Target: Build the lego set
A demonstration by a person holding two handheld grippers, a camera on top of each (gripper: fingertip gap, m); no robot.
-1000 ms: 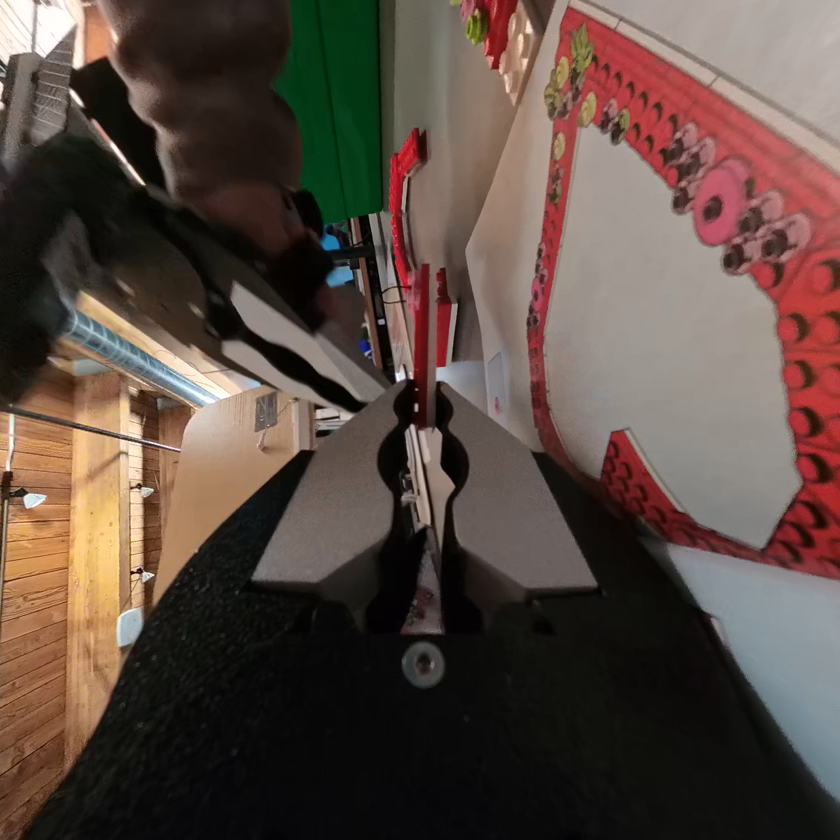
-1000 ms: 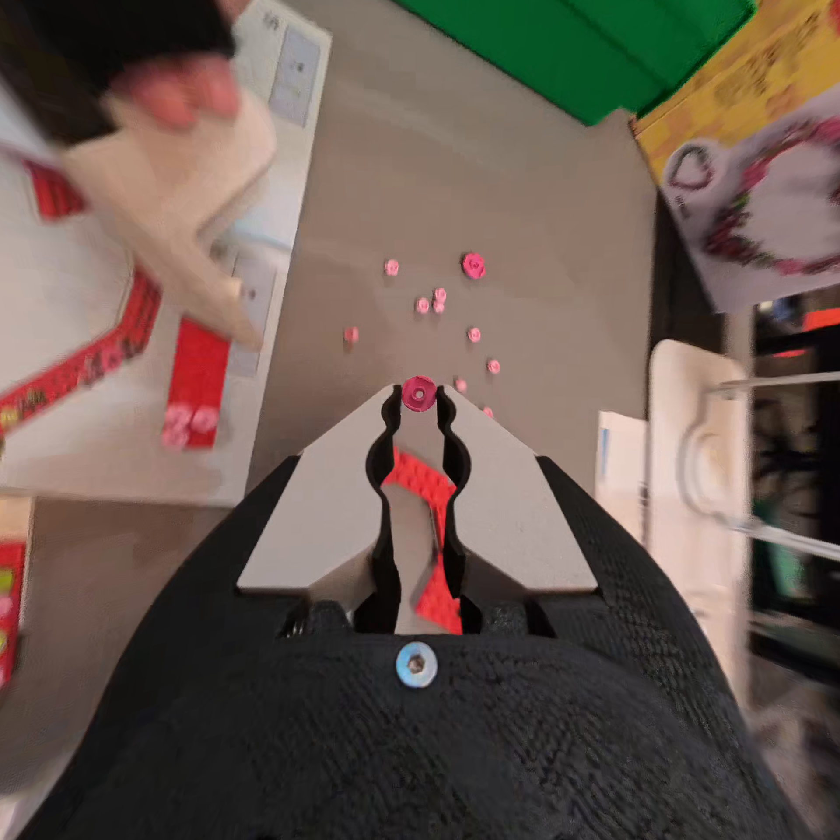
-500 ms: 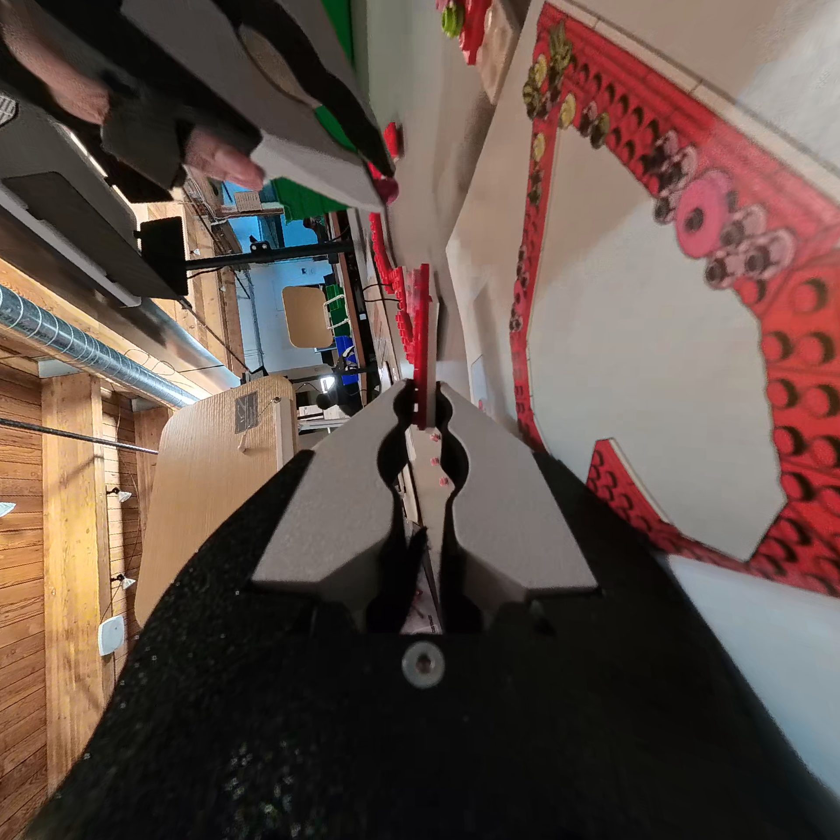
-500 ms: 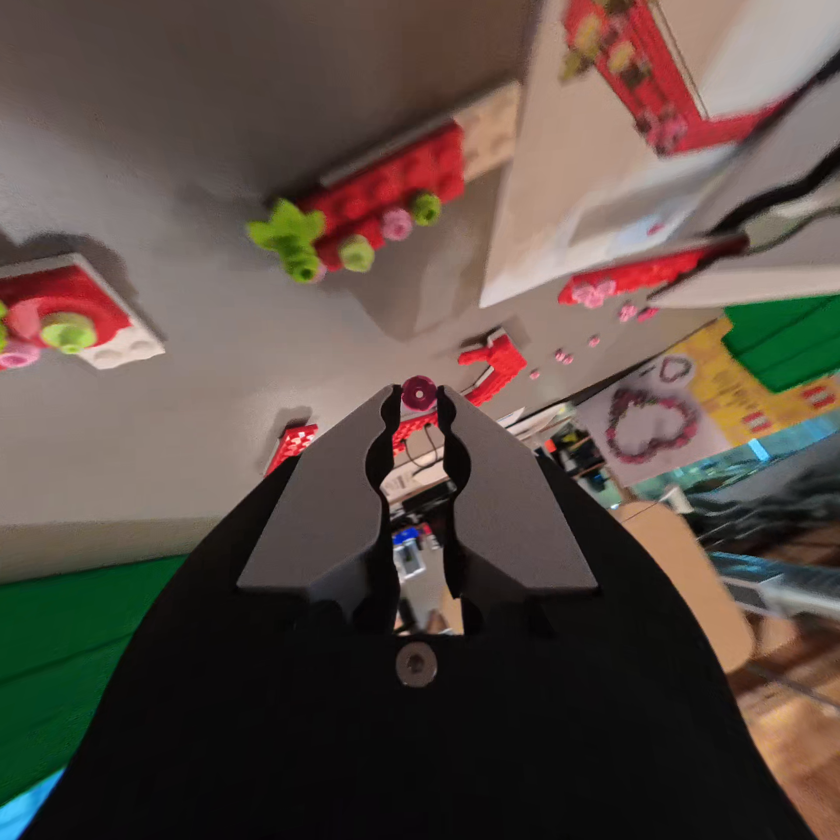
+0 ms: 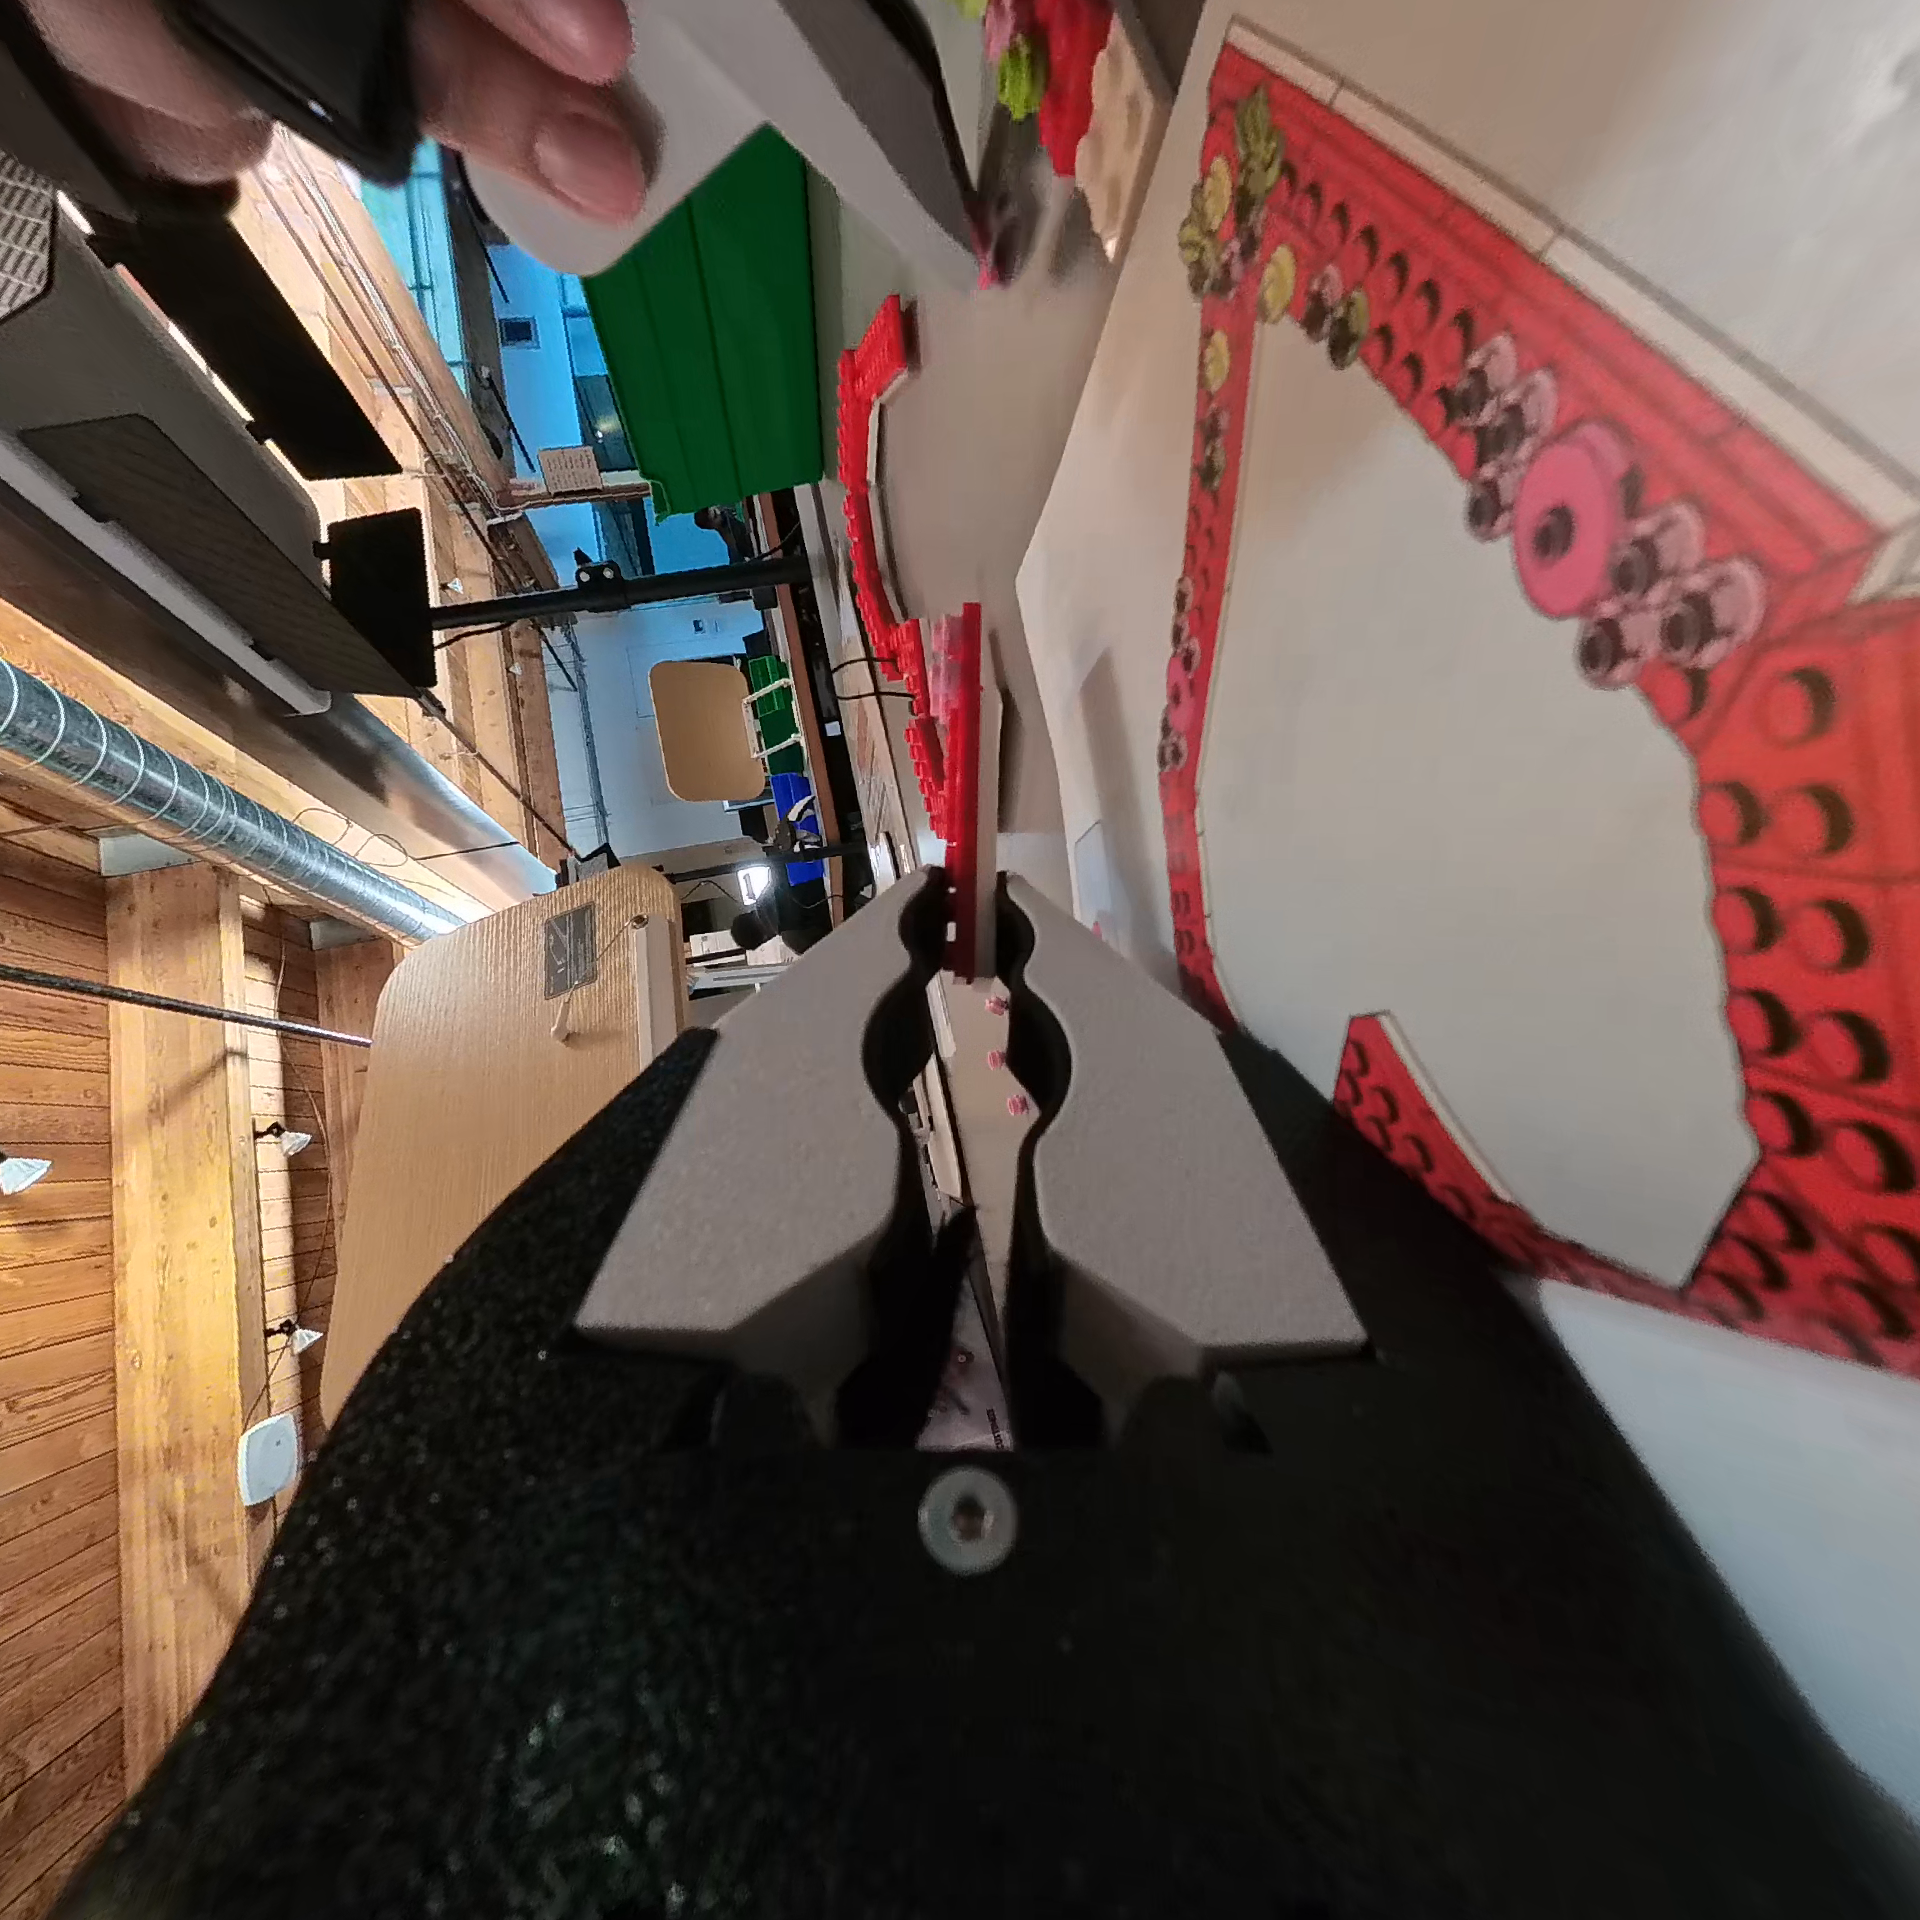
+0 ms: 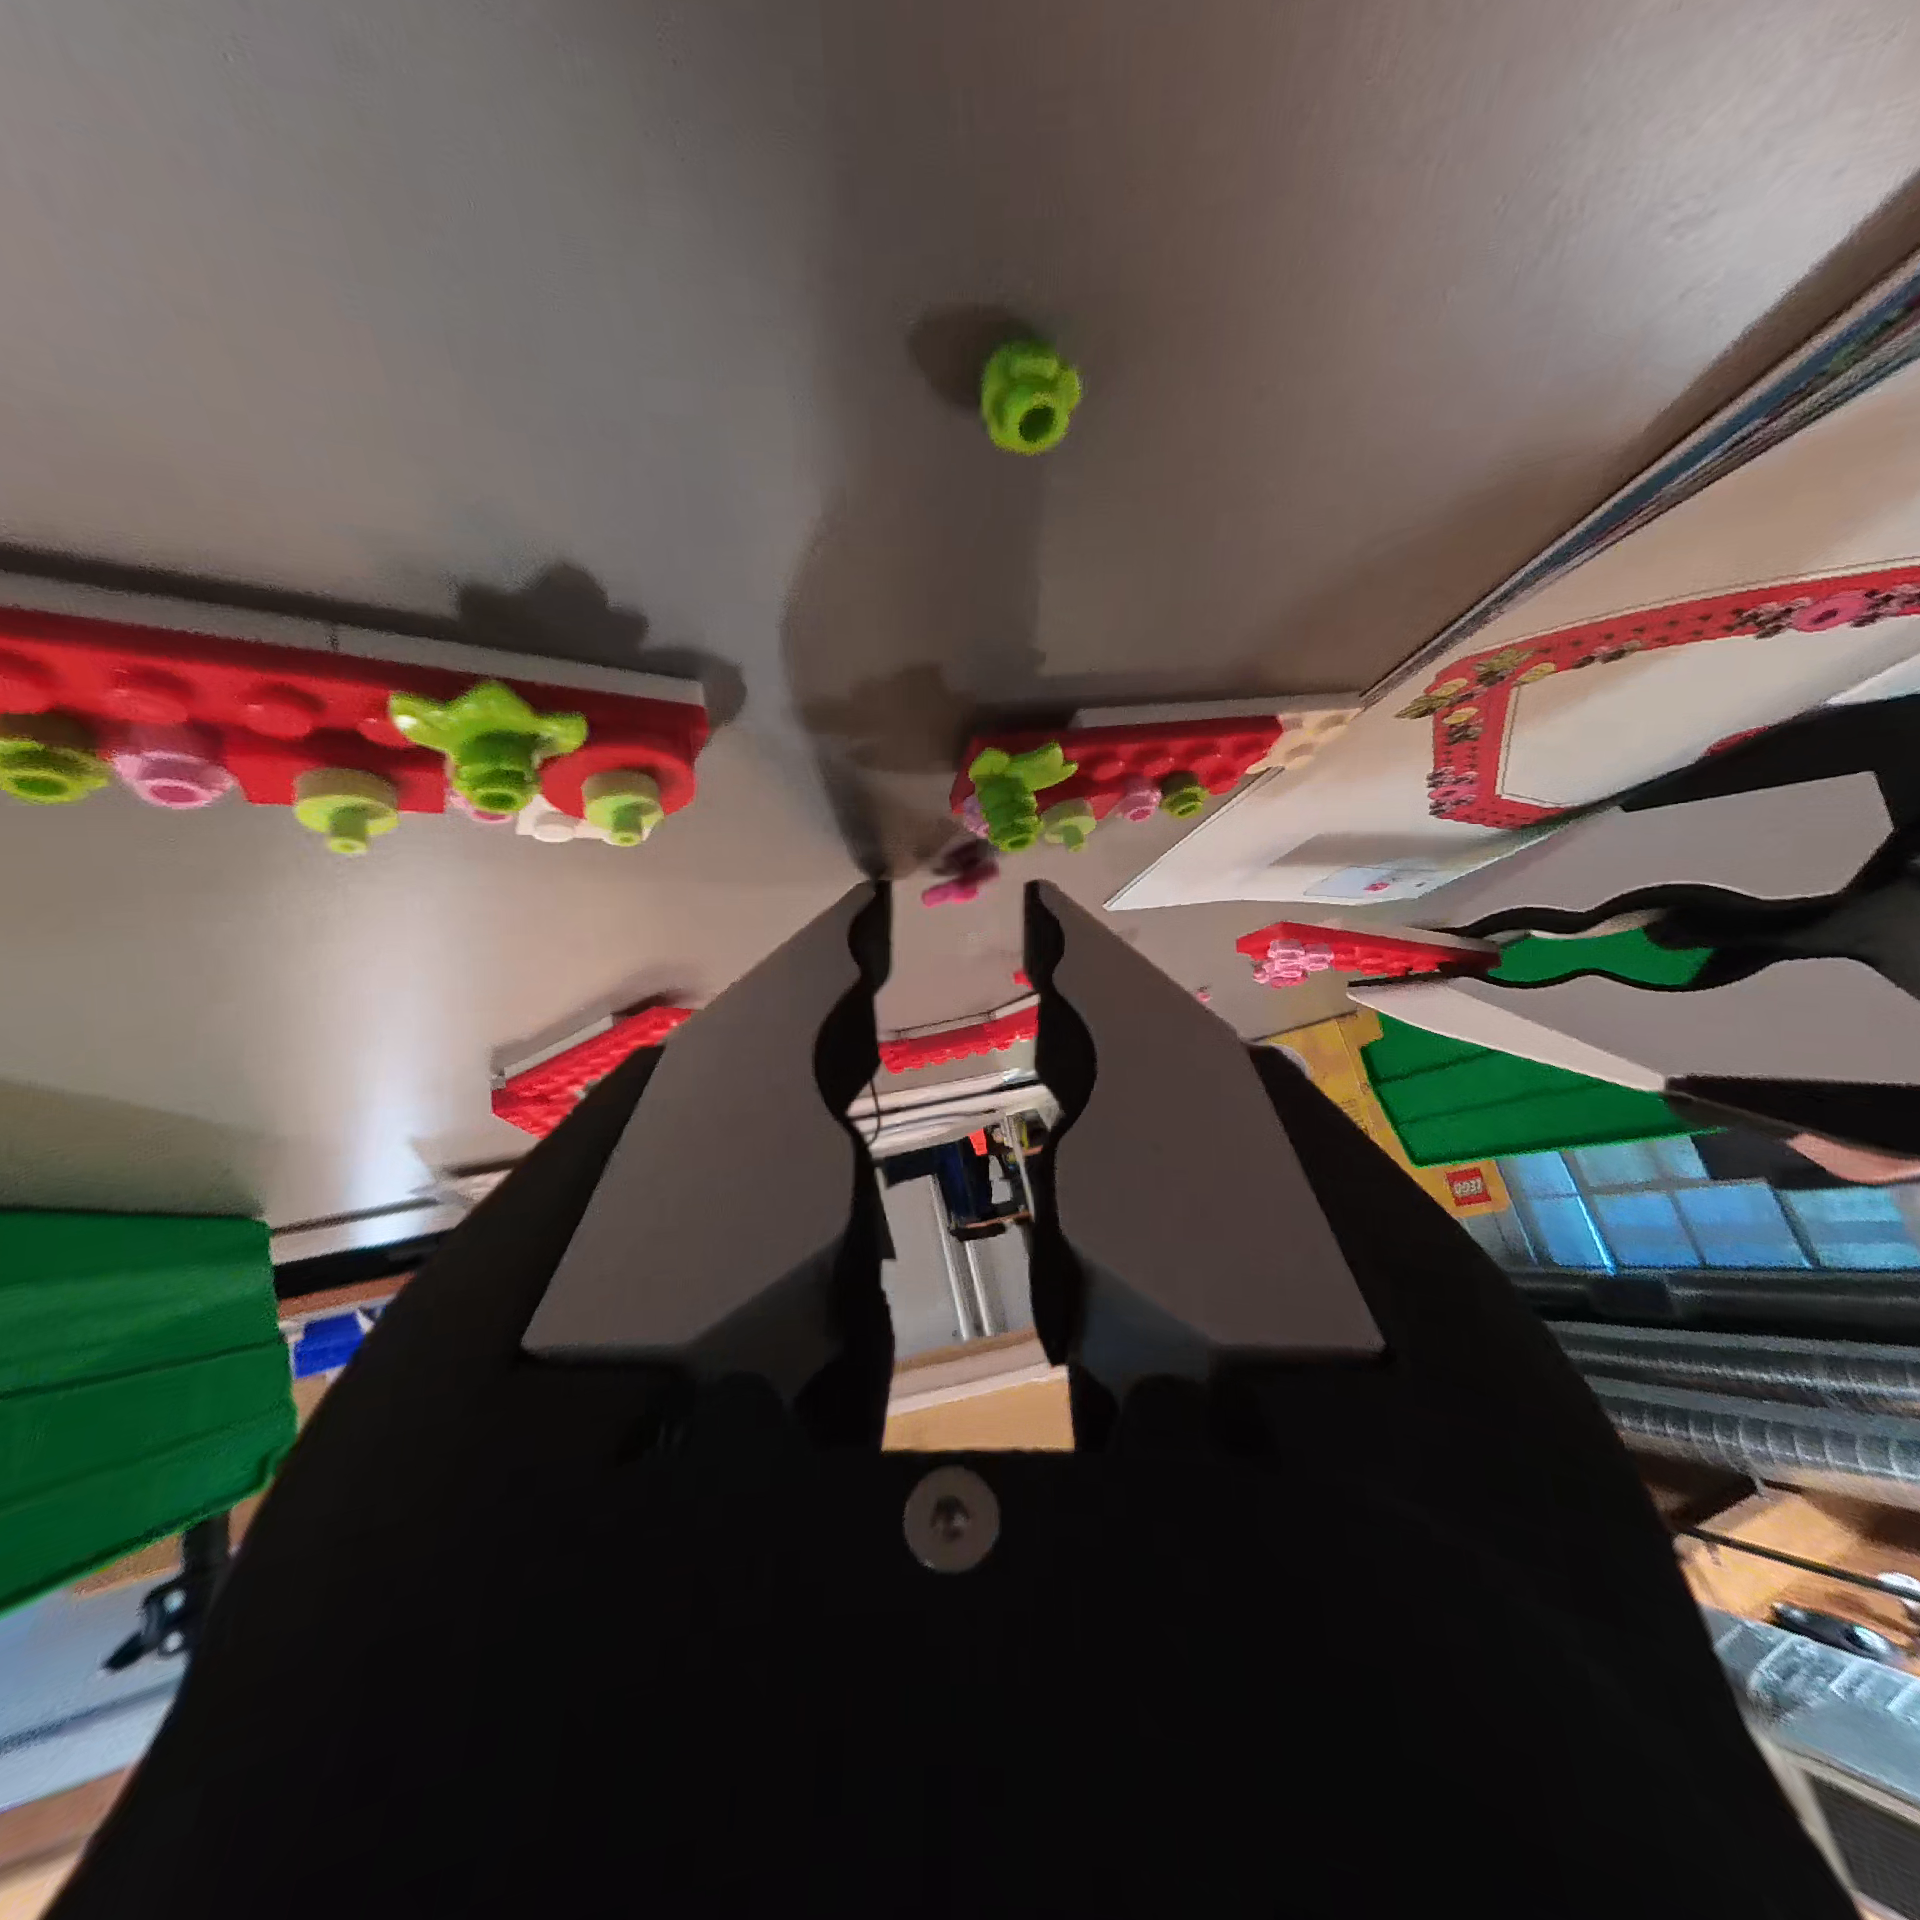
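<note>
My left gripper (image 5: 971,896) is shut on a thin red plate (image 5: 969,790), held edge-on with small pink flowers (image 5: 948,665) at its far end. It also shows in the right wrist view (image 6: 1361,951), gripped by the left gripper (image 6: 1496,961). My right gripper (image 6: 958,894) is open, its jaws apart over the grey table (image 6: 623,312). A blurred magenta round piece (image 6: 954,875) lies loose just beyond its tips. In the left wrist view the right gripper (image 5: 971,234) is at the top, with the magenta piece (image 5: 1003,223) at its tip.
Two red plate assemblies with lime and pink flowers (image 6: 343,748) (image 6: 1112,769) lie on the table. A loose lime round piece (image 6: 1029,400) lies beyond them. The instruction sheet with a red heart frame (image 5: 1455,727) is at the right. Red angled plates (image 6: 582,1070) and green boxes (image 6: 135,1382) lie nearer. There is about 12 cm between the tips of the two grippers.
My right gripper has swung across the table, opened and let go of the magenta round piece. My left gripper still holds the red plate, nearly still.
</note>
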